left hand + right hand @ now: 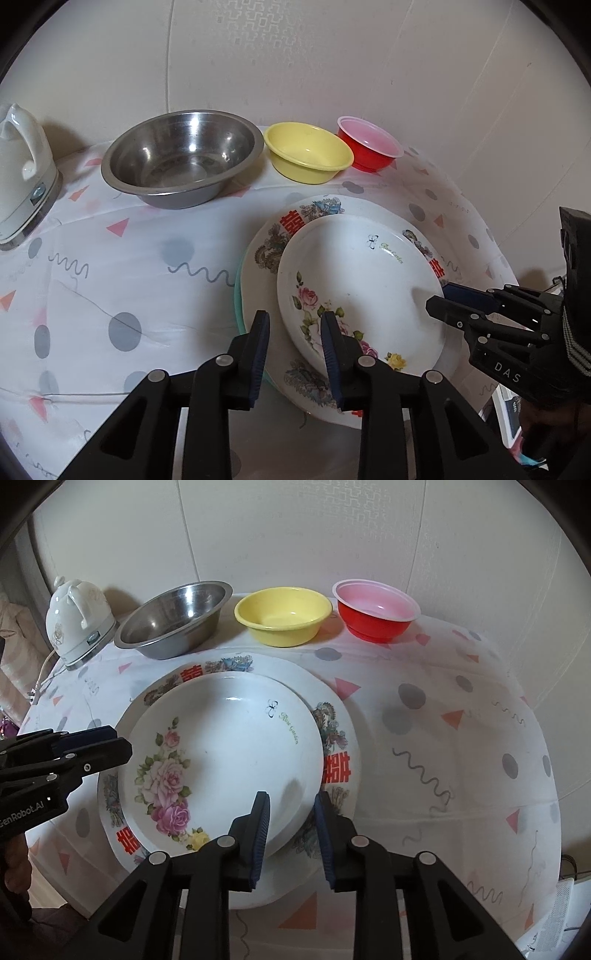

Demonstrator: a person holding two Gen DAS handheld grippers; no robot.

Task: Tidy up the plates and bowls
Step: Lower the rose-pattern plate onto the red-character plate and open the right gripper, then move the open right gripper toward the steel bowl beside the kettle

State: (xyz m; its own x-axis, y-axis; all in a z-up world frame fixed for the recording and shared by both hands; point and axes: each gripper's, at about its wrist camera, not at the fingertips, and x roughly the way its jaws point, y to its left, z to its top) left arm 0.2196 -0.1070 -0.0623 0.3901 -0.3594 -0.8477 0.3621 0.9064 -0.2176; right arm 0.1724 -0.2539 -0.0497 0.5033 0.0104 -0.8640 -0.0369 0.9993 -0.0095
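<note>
1. Left gripper [293,341] and right gripper [290,821] straddle the rose plate's [225,746] rim at 9 and 3 o'clock, jaws released, pads apart.
2. The plate rests nested on bigger plates [334,738], so the stack stays stable.
3. At 12 o'clock stand three bowls [282,616] in a row, unstacked.

A home, most likely a small dining or kitchen corner. Shown by a table [461,738] under a thin white cloth printed with grey dots, pink triangles and squiggles, pushed against pale embossed wallpaper [295,44]. Also by everyday crockery: a rose-patterned plate [229,746] stacked on a larger plate with red characters [336,771], a steel bowl [181,155], a yellow bowl [308,151] and a red bowl [369,144] lined up along the wall. Further, by a white electric kettle [79,616] on its base, cord trailing off the table edge
</note>
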